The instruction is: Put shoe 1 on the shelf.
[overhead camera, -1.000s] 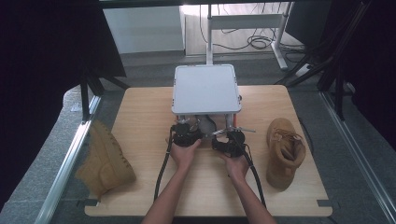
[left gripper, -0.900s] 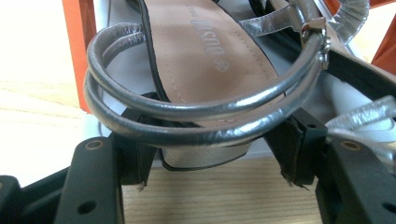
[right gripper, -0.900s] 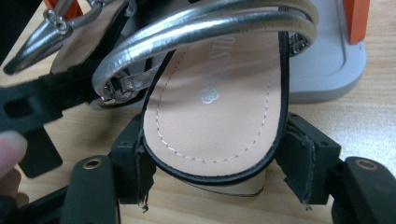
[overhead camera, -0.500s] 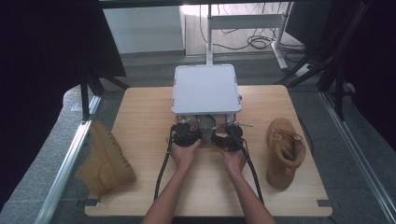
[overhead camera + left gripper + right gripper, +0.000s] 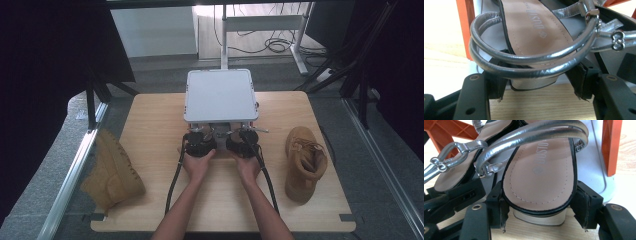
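Since the earlier pictures the two grippers have been brought closer together at the near edge of the grey box, the right one having been shifted inward toward the left; the boots and the box have not been moved.

Two grippers are counted in the high view: the left gripper and the right gripper, each held in a hand, side by side and nearly touching. Two tan boots are counted: one boot lying at the left edge of the wooden table, partly over its rim, and a second boot standing on the right part of the table. Two silver sandals are counted. In the left gripper view the heel end of one sandal is clamped between the jaws, both pads pressed against its sides. In the right gripper view the heel end of the other sandal is gripped likewise, and the first sandal's buckle strap is seen at the left. Both sandals lie just under the box's near edge, by its orange legs.

The sandals' front parts are cut off by the frame edges. In the high view the sandals are largely hidden by the grippers and the box. The printed brand on the insoles cannot be read fully.
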Tool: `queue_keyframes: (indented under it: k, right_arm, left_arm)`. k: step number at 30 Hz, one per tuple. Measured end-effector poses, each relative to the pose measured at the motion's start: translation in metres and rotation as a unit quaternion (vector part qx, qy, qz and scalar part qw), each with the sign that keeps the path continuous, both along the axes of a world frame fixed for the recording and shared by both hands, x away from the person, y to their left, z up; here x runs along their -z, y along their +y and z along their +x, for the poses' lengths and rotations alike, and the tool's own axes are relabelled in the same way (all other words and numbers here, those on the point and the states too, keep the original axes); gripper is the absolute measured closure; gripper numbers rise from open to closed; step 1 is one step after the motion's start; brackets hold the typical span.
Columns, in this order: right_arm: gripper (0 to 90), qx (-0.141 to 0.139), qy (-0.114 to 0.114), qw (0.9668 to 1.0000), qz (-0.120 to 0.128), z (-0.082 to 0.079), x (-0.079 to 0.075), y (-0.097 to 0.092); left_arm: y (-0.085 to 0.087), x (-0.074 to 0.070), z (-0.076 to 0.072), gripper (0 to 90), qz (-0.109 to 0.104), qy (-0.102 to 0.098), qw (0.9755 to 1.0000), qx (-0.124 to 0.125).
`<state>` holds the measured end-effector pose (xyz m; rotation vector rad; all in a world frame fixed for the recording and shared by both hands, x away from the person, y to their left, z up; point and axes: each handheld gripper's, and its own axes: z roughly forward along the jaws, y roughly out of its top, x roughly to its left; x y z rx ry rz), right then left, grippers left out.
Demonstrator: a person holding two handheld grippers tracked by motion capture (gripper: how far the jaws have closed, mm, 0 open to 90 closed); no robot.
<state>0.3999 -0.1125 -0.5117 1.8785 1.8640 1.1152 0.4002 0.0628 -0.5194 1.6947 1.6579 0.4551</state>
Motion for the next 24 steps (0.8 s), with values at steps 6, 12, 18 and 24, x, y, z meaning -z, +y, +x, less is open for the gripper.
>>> queue_keyframes:
  k: [6,12,18,24]
  right_arm:
    - [37.0,0.0,-0.001,1.0,-0.008,0.0054,0.0006,0.0025]
    - [36.9,0.001,-0.002,0.9999,-0.013,0.0088,0.0033,0.0061]
    - [36.7,-0.002,-0.003,0.9997,-0.025,0.0103,0.005,0.0079]
    - [34.4,-0.019,-0.01,0.999,-0.039,0.0109,0.0058,0.0068]
  left_arm:
    - [-0.0001,0.0,0.0,38.1,0.0,0.0,1.0,0.0]
    - [0.0001,0.0001,0.0,38.1,0.0,0.0,1.0,-0.001]
    - [-0.0001,-0.0001,0.0003,38.0,0.0,0.002,1.0,0.0]
    - [-0.0018,-0.0004,0.0005,38.0,0.016,0.002,0.9998,0.008]
